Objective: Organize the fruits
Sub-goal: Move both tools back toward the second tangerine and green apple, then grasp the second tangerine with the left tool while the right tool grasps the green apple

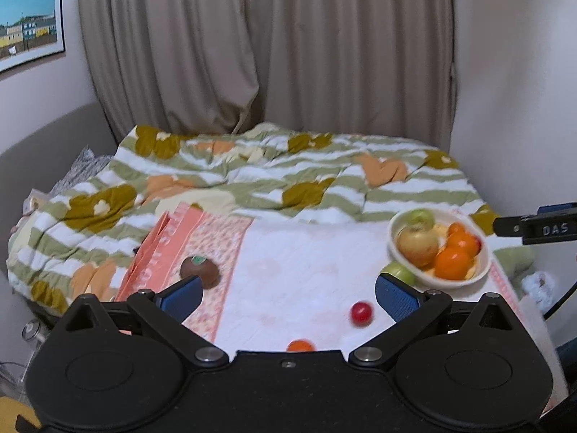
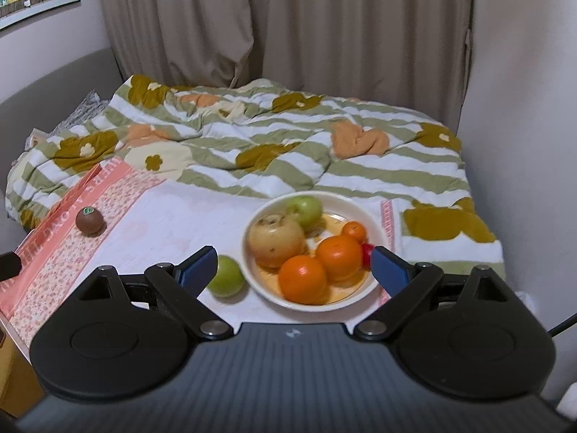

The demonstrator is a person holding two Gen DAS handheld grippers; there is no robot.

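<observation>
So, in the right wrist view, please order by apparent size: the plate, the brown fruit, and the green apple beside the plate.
1. plate, clearly largest.
2. green apple beside it.
3. brown fruit, smallest, though it lies farther from the camera, so its true size against the apple is uncertain.

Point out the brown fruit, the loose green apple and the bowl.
brown fruit [image 2: 89, 221]: right wrist view, middle of its brown skin.
loose green apple [image 2: 228, 277]: right wrist view, its visible front, beside the bowl.
bowl [image 2: 339, 198]: right wrist view, bare far rim.
</observation>
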